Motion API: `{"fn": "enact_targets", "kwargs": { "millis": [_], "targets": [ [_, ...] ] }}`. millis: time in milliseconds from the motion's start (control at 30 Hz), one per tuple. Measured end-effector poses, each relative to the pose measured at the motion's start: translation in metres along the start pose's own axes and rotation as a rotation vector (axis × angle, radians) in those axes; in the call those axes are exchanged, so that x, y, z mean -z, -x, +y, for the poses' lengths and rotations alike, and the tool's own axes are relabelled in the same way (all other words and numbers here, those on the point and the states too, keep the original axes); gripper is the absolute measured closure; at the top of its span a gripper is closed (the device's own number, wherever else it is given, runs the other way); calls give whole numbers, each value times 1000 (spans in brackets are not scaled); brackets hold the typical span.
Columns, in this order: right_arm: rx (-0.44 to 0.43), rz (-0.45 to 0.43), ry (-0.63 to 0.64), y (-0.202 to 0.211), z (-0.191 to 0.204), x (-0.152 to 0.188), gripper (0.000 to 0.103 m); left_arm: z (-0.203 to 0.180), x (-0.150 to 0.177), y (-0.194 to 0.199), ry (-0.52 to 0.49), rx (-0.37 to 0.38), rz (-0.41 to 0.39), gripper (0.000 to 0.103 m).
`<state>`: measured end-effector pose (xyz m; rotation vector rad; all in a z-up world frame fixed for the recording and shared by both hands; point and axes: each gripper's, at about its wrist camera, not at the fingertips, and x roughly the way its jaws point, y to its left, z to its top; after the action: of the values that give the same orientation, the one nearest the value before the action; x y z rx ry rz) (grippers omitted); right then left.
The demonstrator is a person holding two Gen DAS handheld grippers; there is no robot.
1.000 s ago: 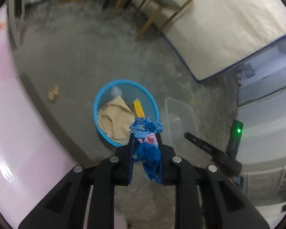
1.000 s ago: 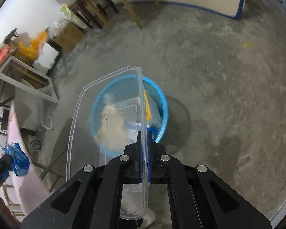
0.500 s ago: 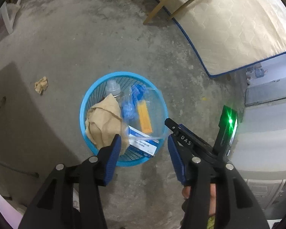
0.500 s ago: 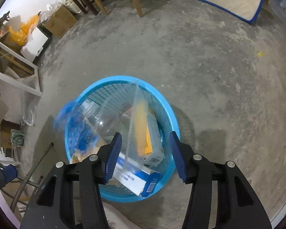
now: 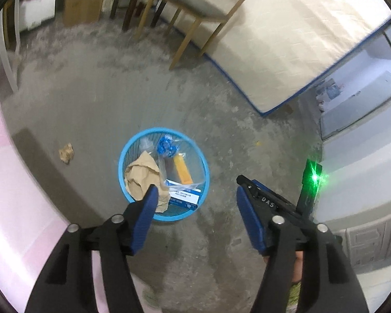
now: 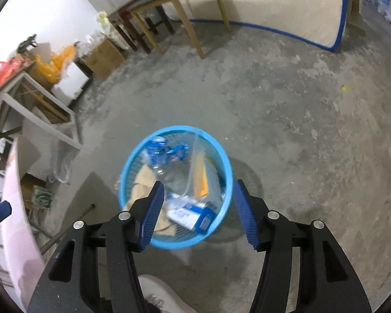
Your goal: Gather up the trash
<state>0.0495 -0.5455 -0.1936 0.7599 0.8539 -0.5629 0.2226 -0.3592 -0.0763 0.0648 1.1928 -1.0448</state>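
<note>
A round blue mesh basket [image 5: 206, 172] [image 6: 228, 172] stands on the concrete floor below both grippers. Inside lie crumpled brown paper [image 5: 140, 174], a blue wrapper [image 5: 166, 147] [image 6: 161, 151], a clear plastic container [image 6: 193, 169], a yellow box [image 5: 183, 169] and a white-and-blue carton [image 5: 183, 198] [image 6: 189, 214]. My left gripper [image 5: 195, 195] hangs above the basket's near rim, jaws opening, nothing between them. Over the basket, my right gripper [image 6: 198, 190] is also opening and empty. The right gripper's fingers [image 5: 263, 200] show in the left wrist view.
A crumpled brown scrap [image 5: 66, 152] lies on the floor left of the basket. A mattress [image 5: 286, 39] leans at the back with wooden chairs [image 5: 195, 7] before it. Cardboard boxes [image 6: 104, 57] and a metal frame [image 6: 39, 112] stand at the left. A shoe [image 6: 161, 297] shows below.
The left gripper let go of the blue wrapper and the right let go of the clear container; both now lie in the basket. Both grippers opened and rose away from it.
</note>
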Motion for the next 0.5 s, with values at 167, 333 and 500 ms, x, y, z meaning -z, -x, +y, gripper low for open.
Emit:
{"fn": "enact_targets", "kwargs": {
  "millis": [167, 333, 500],
  "targets": [
    [-69, -105, 136, 71, 37, 21, 32, -6, 39, 73, -25, -40, -134, 21],
    [-122, -198, 332, 136, 83, 60, 9, -6, 100, 144, 14, -201, -287, 5],
    [-98, -267, 486, 179, 118, 102, 8, -8, 155, 180, 114, -360, -376, 5]
  ]
}}
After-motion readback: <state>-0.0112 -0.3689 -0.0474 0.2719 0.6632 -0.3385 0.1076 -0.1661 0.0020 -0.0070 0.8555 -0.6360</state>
